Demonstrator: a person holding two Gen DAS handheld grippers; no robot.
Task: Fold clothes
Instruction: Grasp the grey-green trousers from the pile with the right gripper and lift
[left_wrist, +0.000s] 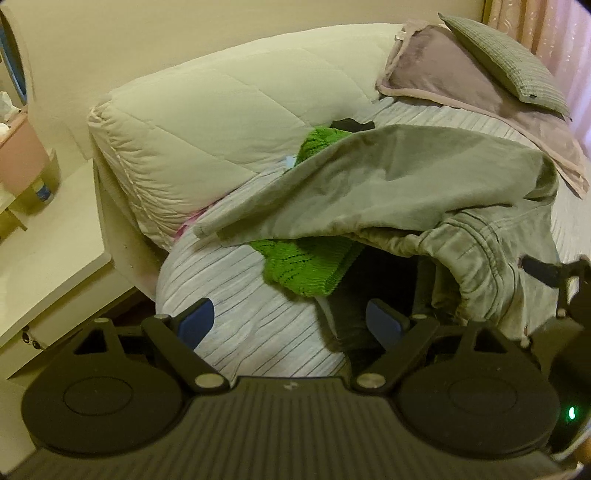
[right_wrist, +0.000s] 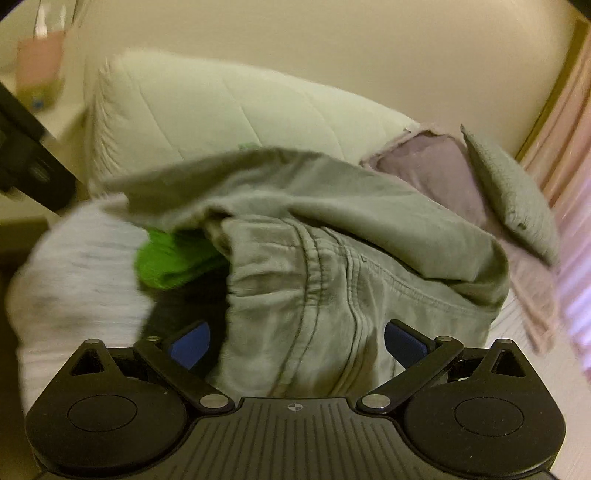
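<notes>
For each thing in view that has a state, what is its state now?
Grey trousers: unfolded, crumpled on the bed, over the green knit.
Green knit: unfolded, partly covered.
White duvet: folded, bulky.
Left gripper: open, empty.
Right gripper: open over the trousers' waistband, not gripping.

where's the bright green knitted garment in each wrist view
Left wrist: the bright green knitted garment lies centre frame, half under the grey-green trousers.
Right wrist: it peeks out left of centre, below the trousers' folded edge.
Shared landmark: the cream quilted duvet behind the clothes.
</notes>
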